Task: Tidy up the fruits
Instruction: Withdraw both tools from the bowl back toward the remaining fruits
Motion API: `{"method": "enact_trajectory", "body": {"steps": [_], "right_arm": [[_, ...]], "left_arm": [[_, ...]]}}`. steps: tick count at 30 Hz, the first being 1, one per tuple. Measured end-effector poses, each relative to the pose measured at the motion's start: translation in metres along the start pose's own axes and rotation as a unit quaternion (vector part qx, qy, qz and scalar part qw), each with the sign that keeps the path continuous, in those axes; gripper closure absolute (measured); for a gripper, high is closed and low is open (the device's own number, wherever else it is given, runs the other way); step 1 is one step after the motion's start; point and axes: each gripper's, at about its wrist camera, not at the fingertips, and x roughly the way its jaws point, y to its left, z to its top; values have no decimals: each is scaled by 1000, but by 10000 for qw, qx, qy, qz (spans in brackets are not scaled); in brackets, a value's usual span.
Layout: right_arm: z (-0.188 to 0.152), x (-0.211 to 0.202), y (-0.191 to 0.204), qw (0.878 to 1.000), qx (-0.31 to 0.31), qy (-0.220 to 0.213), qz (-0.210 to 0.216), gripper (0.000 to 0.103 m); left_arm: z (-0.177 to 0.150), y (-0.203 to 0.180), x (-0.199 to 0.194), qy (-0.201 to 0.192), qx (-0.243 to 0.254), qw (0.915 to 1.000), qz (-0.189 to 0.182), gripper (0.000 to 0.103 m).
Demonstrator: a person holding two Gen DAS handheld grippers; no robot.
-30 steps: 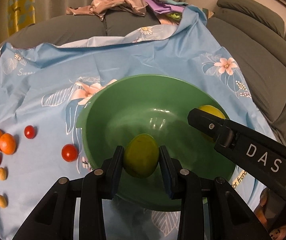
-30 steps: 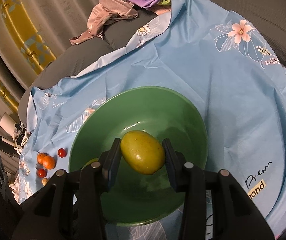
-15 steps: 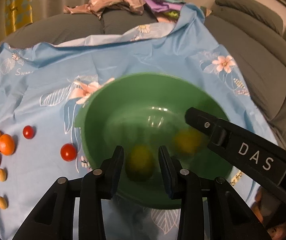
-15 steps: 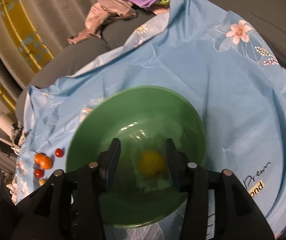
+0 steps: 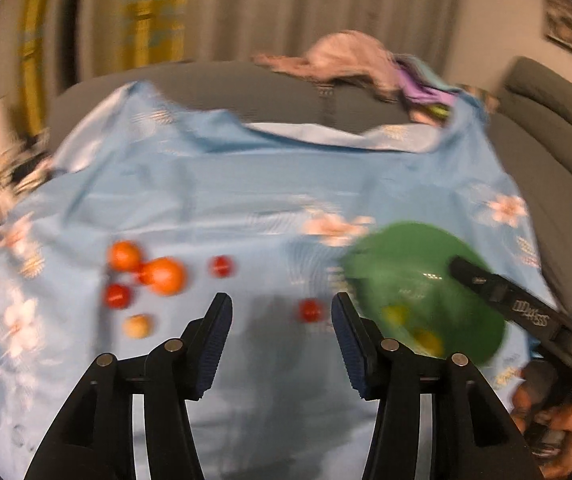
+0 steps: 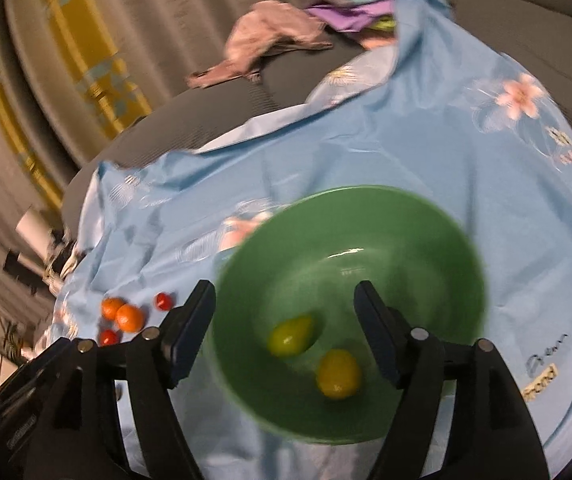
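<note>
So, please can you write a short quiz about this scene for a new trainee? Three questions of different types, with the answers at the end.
1. True or false: the left gripper is shut on a tomato.
2. How many fruits lie inside the green bowl?
A. none
B. two
C. four
3. Fill in the missing word: the two oranges rest on the blue floral ____, outside the bowl.

Key
1. False. Its jaws stand open with nothing between them; the nearest red tomato lies on the cloth beyond them.
2. B. A greenish fruit and a yellow fruit sit in it; the right gripper is open above.
3. cloth
</note>
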Motion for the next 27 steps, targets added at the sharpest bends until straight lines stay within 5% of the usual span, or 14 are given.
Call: {"method": "enact_trajectory", "body": {"steps": [9, 14, 27], "right_arm": [[-27, 20, 95, 9916, -1160, 151, 551, 24], [-38, 33, 115, 9870, -1098, 400, 1106, 24], [-60, 58, 146, 9866, -1498, 355, 548, 24]], "left_arm": [[-17, 92, 11, 114, -867, 9954, 401, 52], [-23, 123, 10, 83, -1175, 9914, 566, 52], [-22, 127, 13, 205, -958, 9940, 496, 51]]}}
